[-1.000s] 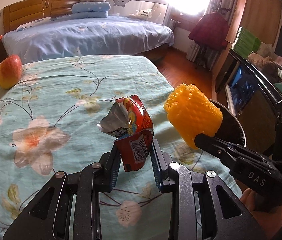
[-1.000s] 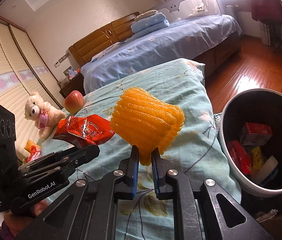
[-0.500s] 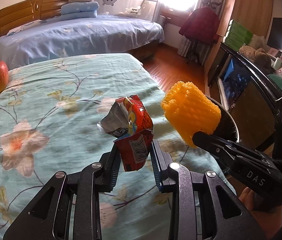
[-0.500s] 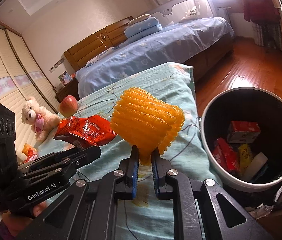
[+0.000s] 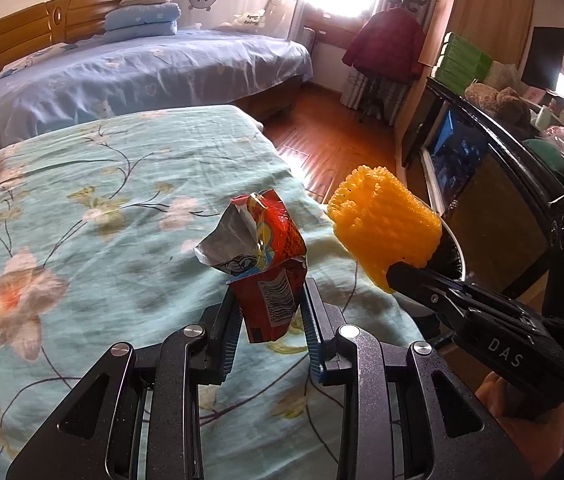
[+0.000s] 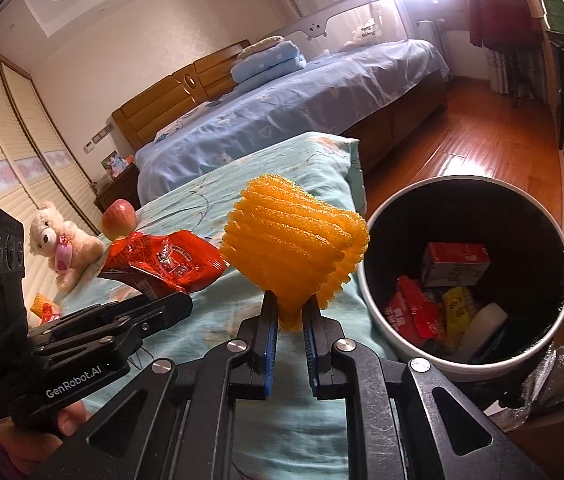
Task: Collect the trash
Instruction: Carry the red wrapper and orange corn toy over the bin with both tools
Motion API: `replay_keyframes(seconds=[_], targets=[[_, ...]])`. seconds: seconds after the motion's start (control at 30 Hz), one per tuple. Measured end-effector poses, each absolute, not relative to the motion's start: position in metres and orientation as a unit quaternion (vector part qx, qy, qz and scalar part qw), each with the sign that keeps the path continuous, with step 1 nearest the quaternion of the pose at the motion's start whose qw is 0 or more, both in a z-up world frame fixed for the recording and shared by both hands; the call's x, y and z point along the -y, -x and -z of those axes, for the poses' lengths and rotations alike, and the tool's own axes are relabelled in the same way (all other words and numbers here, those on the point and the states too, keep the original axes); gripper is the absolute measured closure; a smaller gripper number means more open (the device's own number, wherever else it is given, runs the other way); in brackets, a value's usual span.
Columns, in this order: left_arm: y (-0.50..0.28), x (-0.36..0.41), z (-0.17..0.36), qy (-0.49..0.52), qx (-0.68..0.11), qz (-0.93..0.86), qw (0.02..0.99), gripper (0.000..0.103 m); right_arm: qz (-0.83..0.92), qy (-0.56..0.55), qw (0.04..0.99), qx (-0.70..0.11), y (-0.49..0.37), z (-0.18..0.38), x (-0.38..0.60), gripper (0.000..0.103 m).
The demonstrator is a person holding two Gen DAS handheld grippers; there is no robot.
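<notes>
My left gripper (image 5: pixel 269 300) is shut on a torn red snack wrapper (image 5: pixel 265 256) and holds it above the floral bedspread (image 5: pixel 81 220). My right gripper (image 6: pixel 290 308) is shut on an orange foam fruit net (image 6: pixel 294 256), held over the bed's right edge. In the right wrist view the wrapper (image 6: pixel 161 260) shows at the left. A white-rimmed trash bin (image 6: pixel 378 240) with a black liner stands on the floor right of the bed, holding several pieces of trash. The net (image 5: pixel 386 224) hides most of the bin in the left wrist view.
An apple (image 6: pixel 118 218) and a teddy bear (image 6: pixel 59 240) lie at the far side of the bed. A small orange wrapper (image 6: pixel 43 308) lies near the bear. A second bed (image 5: pixel 141 68) stands behind. A dark cabinet (image 5: pixel 482 168) lines the right wall across the wooden floor (image 6: pixel 462 140).
Both grippers have moved right toward the bed's edge with their items still held. The bin has come closer and more central in the right wrist view.
</notes>
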State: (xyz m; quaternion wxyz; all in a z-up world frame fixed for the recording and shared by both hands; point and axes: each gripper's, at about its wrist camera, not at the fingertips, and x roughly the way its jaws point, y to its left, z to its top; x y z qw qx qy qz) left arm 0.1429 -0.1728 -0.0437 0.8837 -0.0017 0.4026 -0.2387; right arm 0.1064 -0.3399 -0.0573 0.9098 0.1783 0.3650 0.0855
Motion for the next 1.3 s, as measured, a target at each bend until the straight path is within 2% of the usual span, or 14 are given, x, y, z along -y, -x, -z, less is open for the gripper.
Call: replay_keyframes(seconds=[1.3], targets=[[-0.143,0.239,0.035,-0.038,-0.394,0.282,0.874,0.076,-0.018,-0.184,0.914,-0.360,-0.091,0.061,0.396,0.091]])
